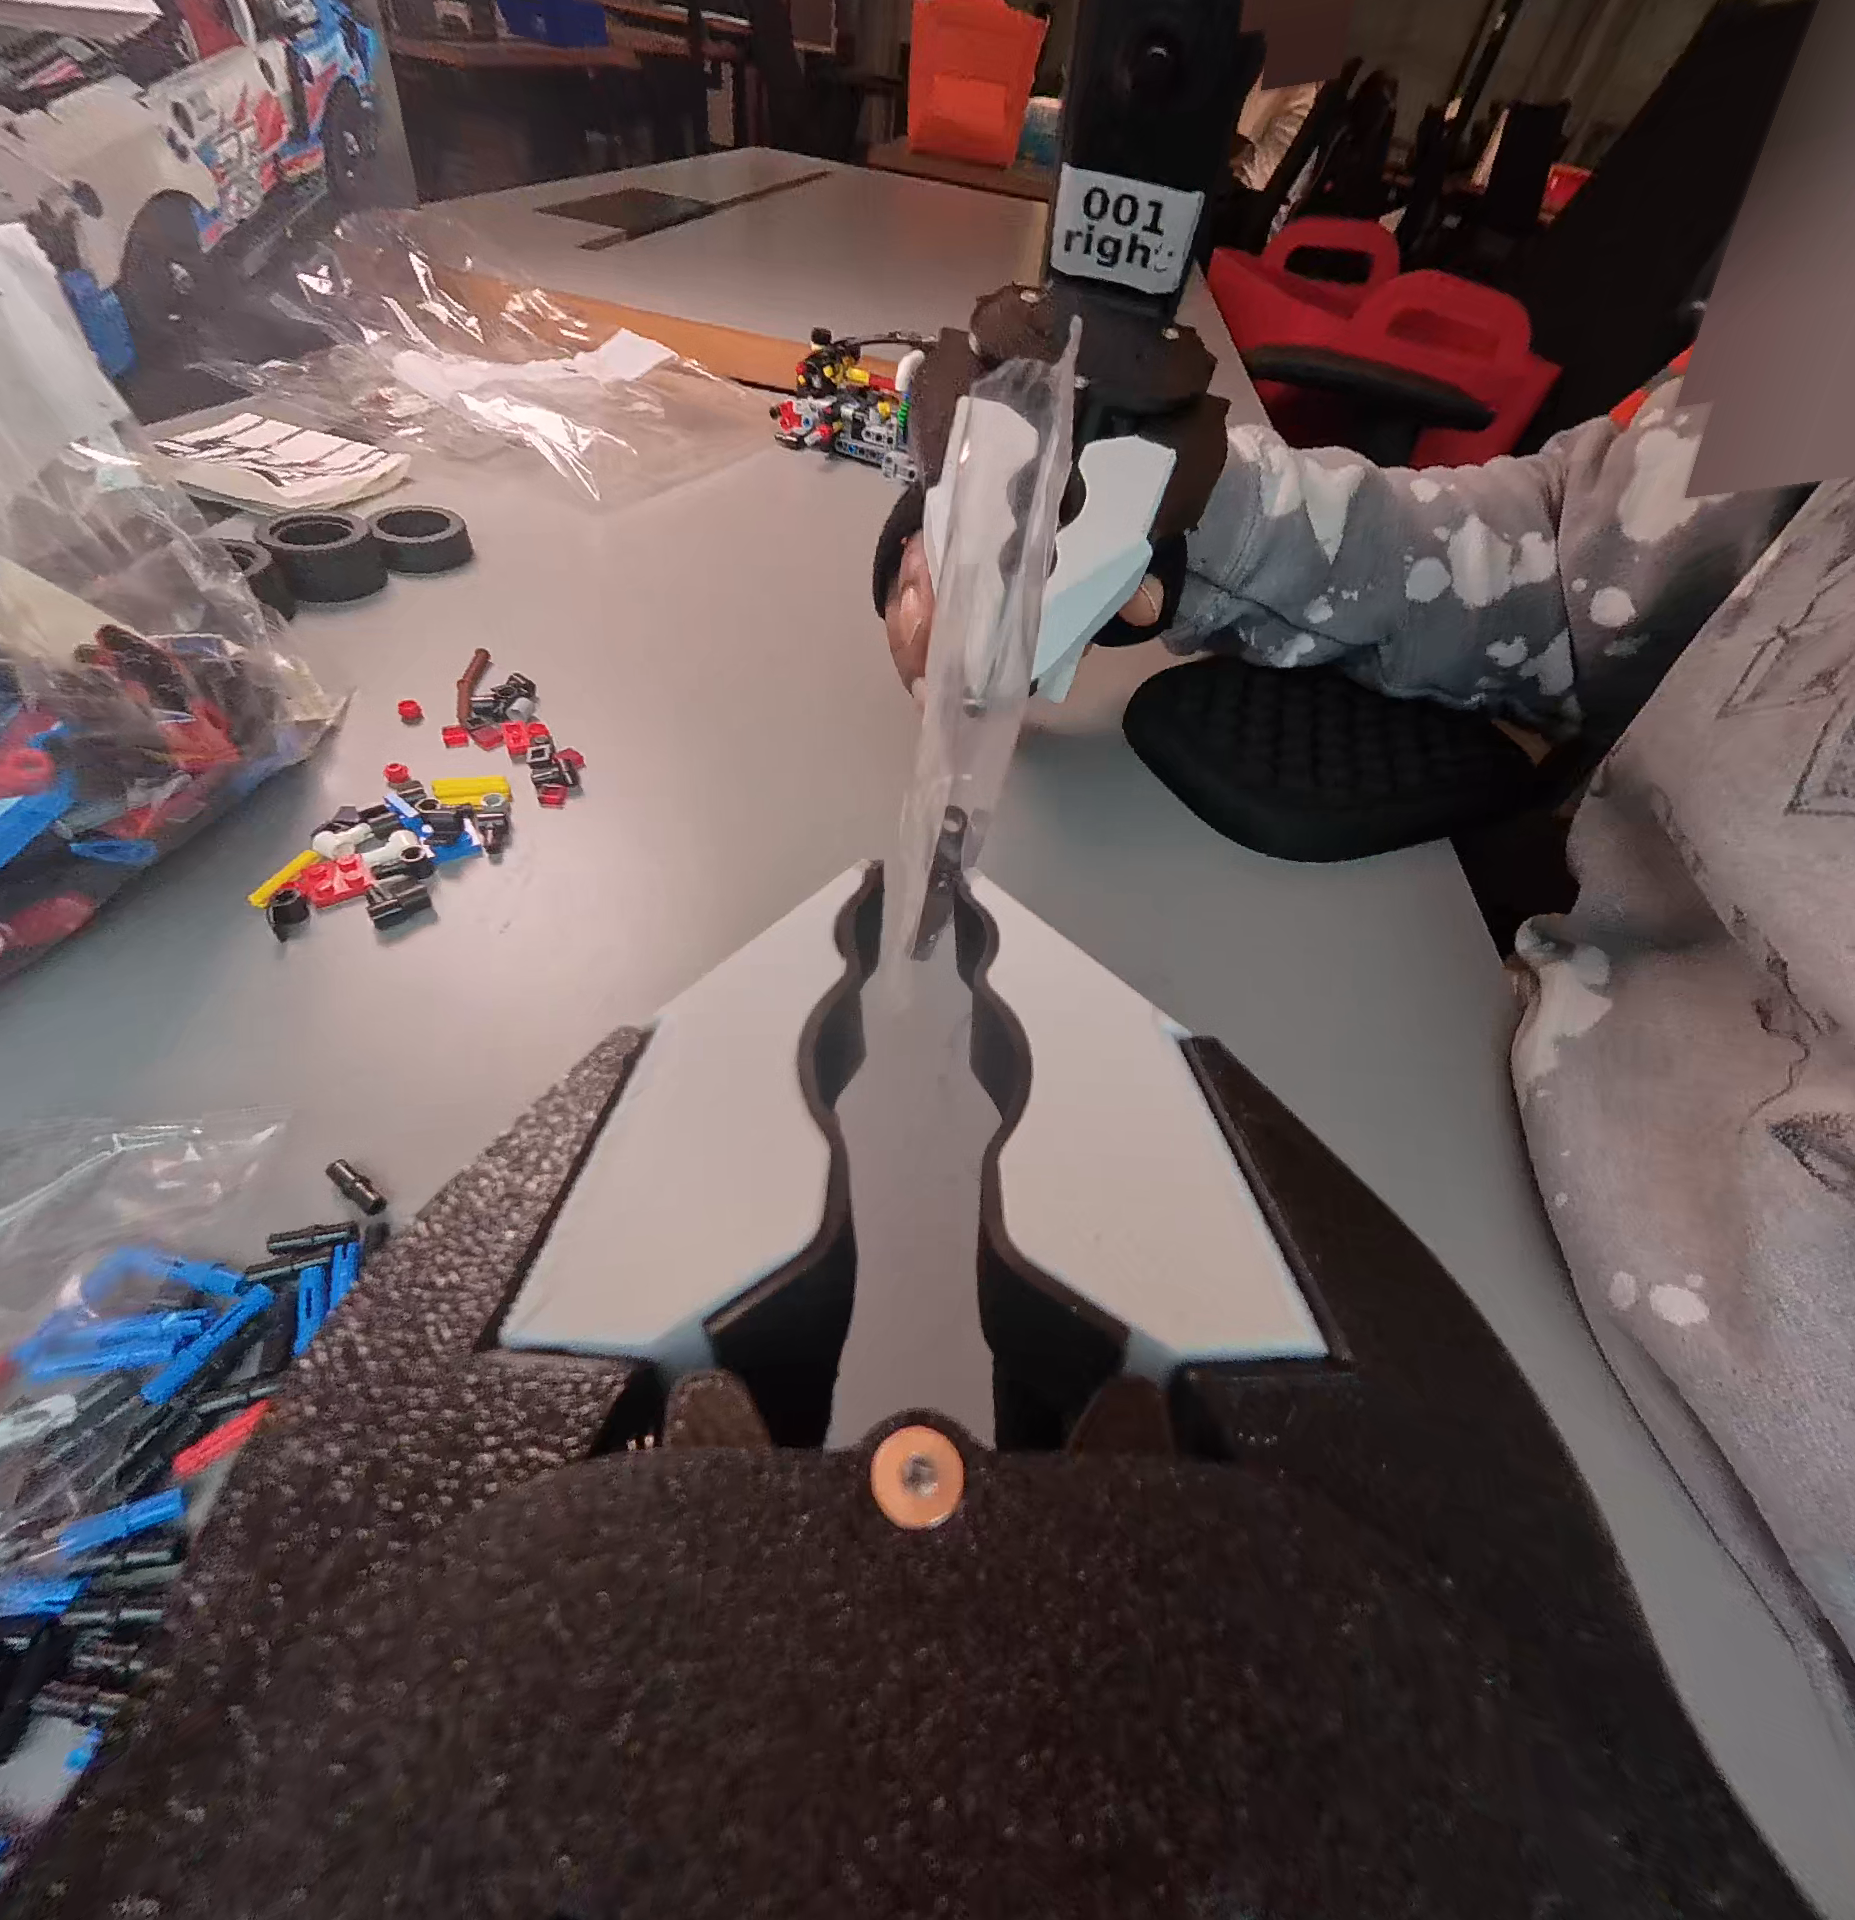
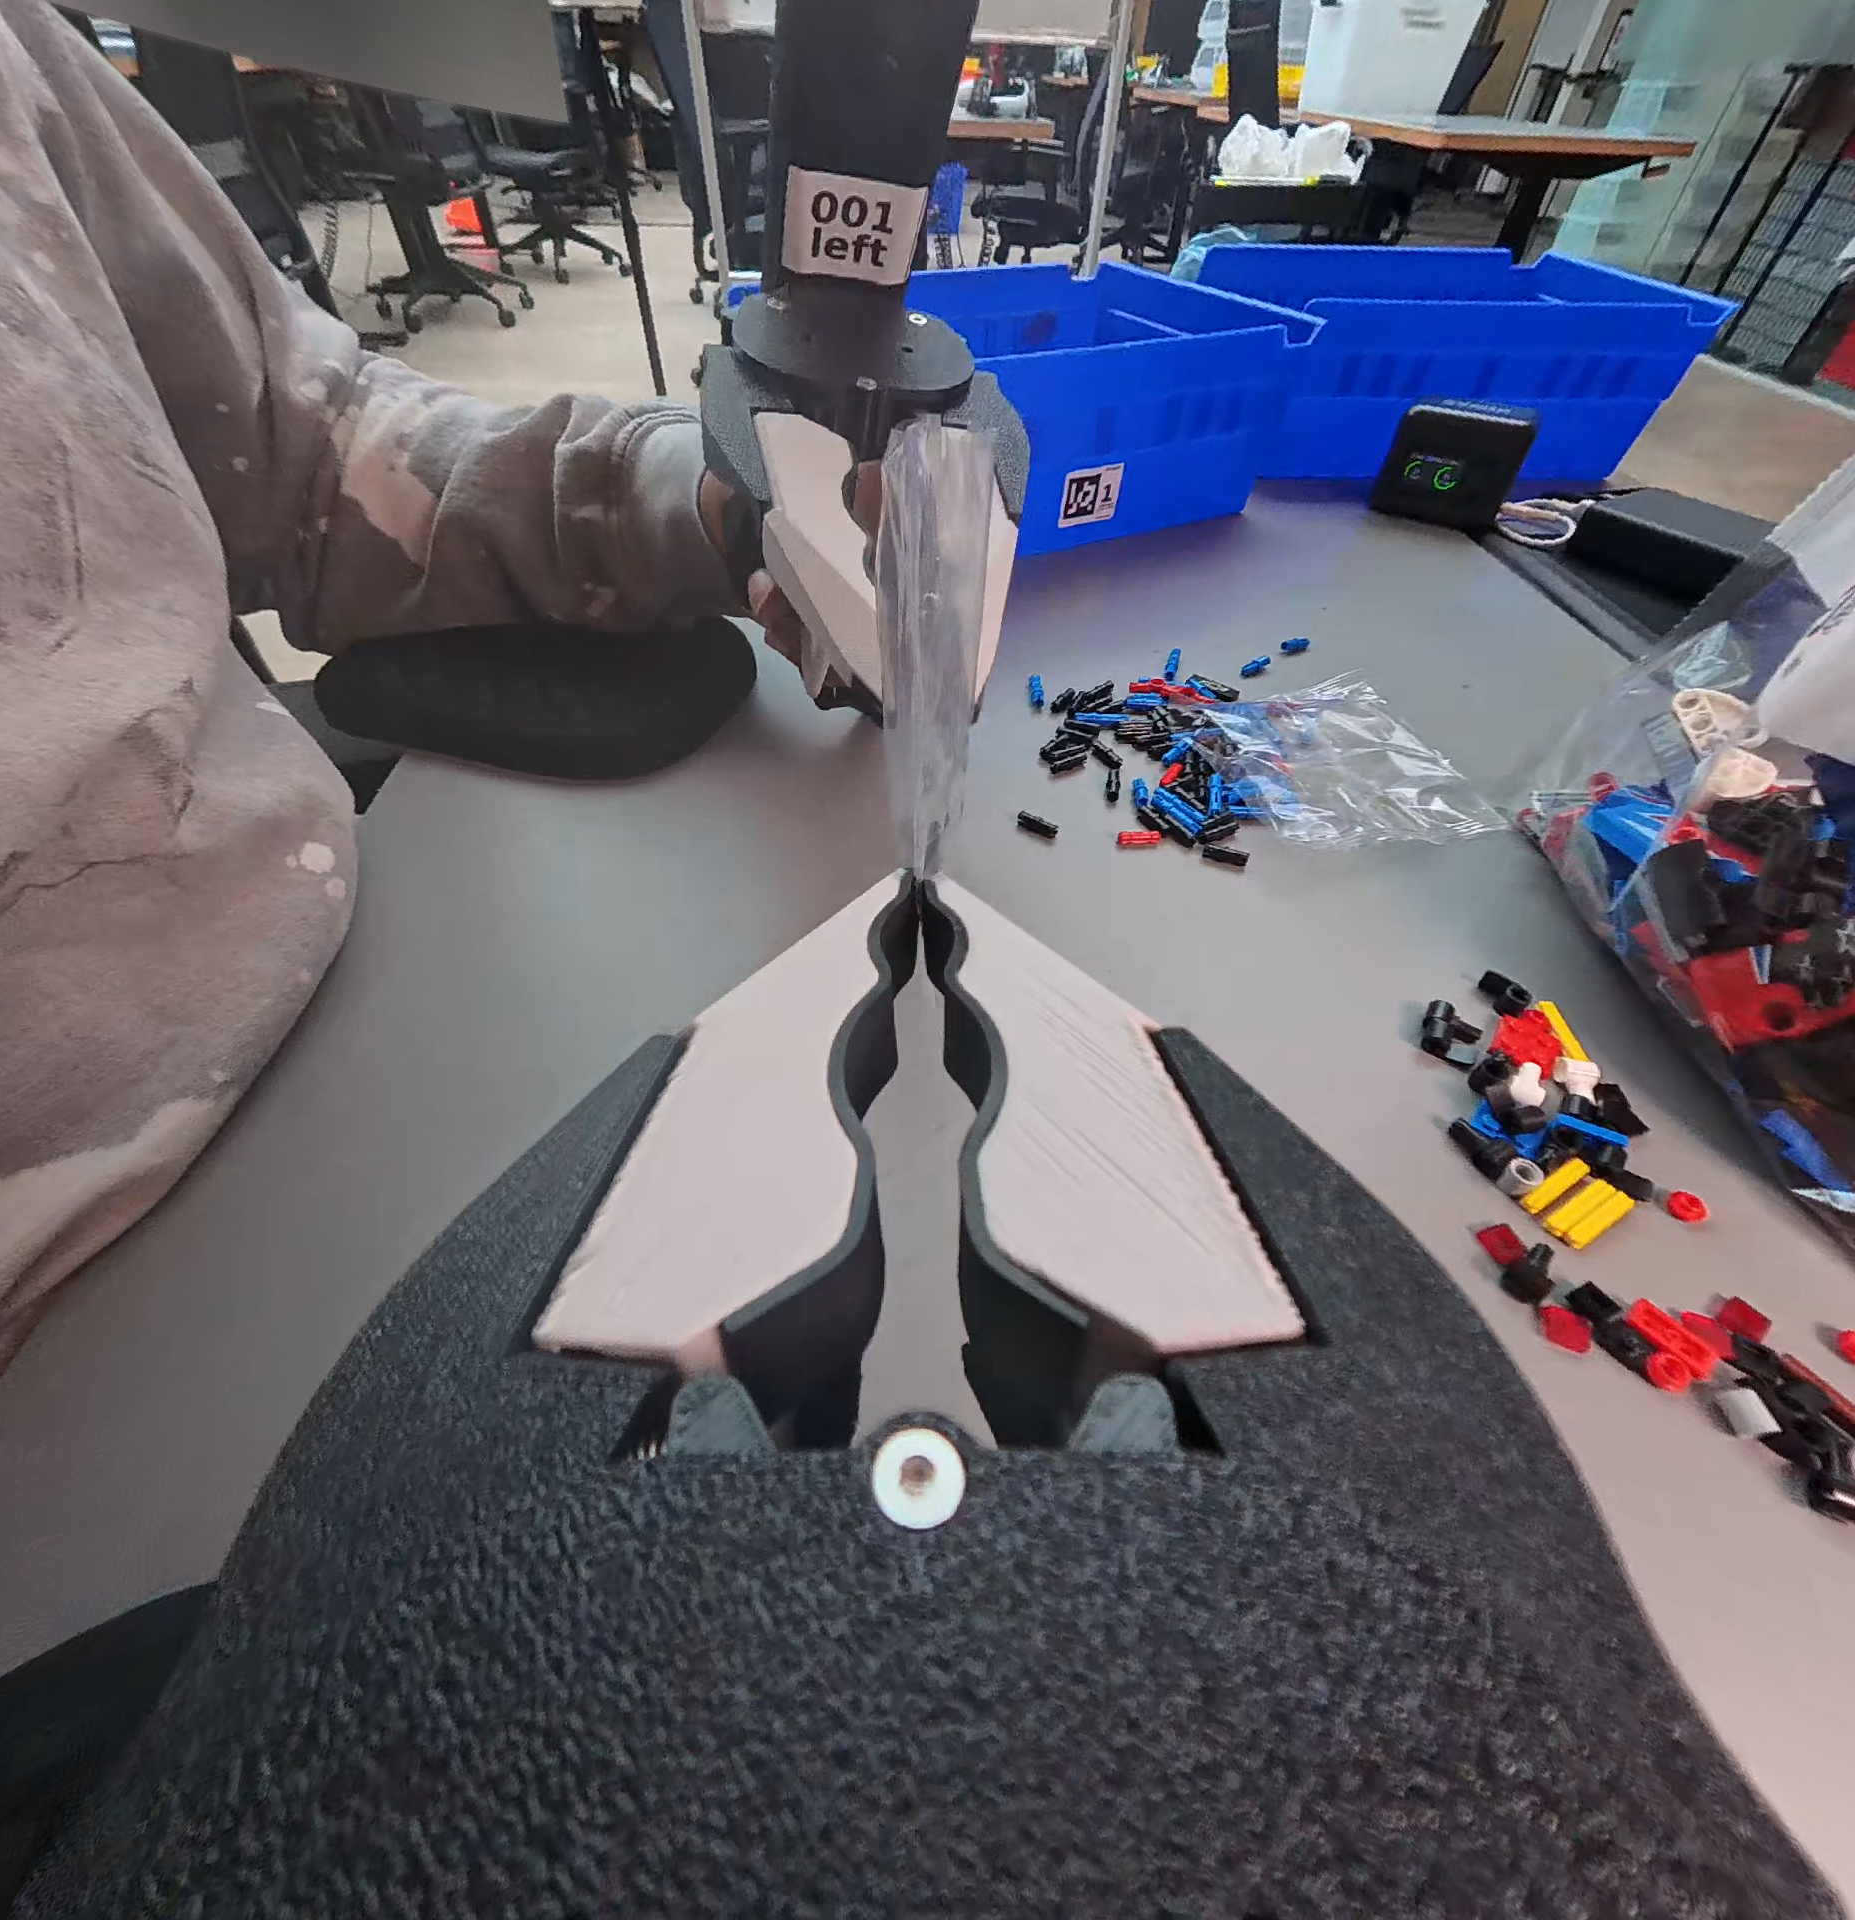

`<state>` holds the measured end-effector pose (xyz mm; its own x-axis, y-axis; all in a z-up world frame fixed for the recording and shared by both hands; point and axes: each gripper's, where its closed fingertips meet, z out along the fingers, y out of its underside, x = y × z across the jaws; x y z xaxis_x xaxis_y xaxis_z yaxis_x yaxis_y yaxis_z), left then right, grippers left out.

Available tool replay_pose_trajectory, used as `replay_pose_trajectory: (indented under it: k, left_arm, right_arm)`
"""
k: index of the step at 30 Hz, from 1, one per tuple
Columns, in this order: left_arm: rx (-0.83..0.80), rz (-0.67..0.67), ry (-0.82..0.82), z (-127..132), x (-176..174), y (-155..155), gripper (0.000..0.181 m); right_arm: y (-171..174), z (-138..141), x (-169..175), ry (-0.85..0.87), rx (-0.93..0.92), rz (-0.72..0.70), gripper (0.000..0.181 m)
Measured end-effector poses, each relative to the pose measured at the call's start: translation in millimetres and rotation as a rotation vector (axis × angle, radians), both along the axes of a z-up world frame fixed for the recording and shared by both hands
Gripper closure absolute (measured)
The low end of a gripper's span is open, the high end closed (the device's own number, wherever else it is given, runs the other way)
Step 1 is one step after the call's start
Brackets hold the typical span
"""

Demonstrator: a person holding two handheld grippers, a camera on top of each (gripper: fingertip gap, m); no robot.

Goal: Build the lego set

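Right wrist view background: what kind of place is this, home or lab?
Most likely a shared lab or workshop, not a home. Behind the grey work table stand blue plastic storage bins, rows of black wheeled office chairs and more long desks on an open floor.

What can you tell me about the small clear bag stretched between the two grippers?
The small clear bag is thin, glossy transparent plastic, pulled taut into a narrow strip above the grey table, off its surface. The left gripper pinches one end, the right gripper the other. At least one small dark piece sits inside, near the left gripper's tips. Whether it is torn open cannot be told.
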<state>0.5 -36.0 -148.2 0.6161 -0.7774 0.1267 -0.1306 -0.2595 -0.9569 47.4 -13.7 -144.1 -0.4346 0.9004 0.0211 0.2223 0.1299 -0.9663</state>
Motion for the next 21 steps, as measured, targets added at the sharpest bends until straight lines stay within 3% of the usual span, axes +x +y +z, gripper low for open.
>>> replay_pose_trajectory:
  k: [3,8,12,15,18,21]
  left_arm:
    - [-0.013,-0.010,0.066,-9.7,6.0,-0.6,0.179]
    - [-0.066,0.012,0.153,-26.6,16.9,6.2,0.180]
    - [-0.101,0.069,0.168,-31.1,-0.6,10.1,0.180]
    - [-0.138,0.091,0.104,-26.4,-16.6,8.8,0.181]
    - [-0.131,0.079,0.098,-25.2,-18.1,8.2,0.180]
    - [-0.144,0.027,0.132,-32.5,-9.8,3.0,0.180]
  right_arm:
    - [-2.0,-7.9,-0.6,-0.028,0.007,0.010,0.181]
    - [-8.6,-24.4,-14.6,-0.090,0.050,0.026,0.181]
    - [5.4,-31.4,-13.2,-0.121,0.038,-0.029,0.180]
    - [31.4,-24.8,-7.3,-0.117,0.005,-0.119,0.161]
    - [81.3,-14.6,-5.5,-0.105,0.036,-0.279,0.161]
    - [131.3,-36.2,-3.8,-0.262,0.113,-0.395,0.161]
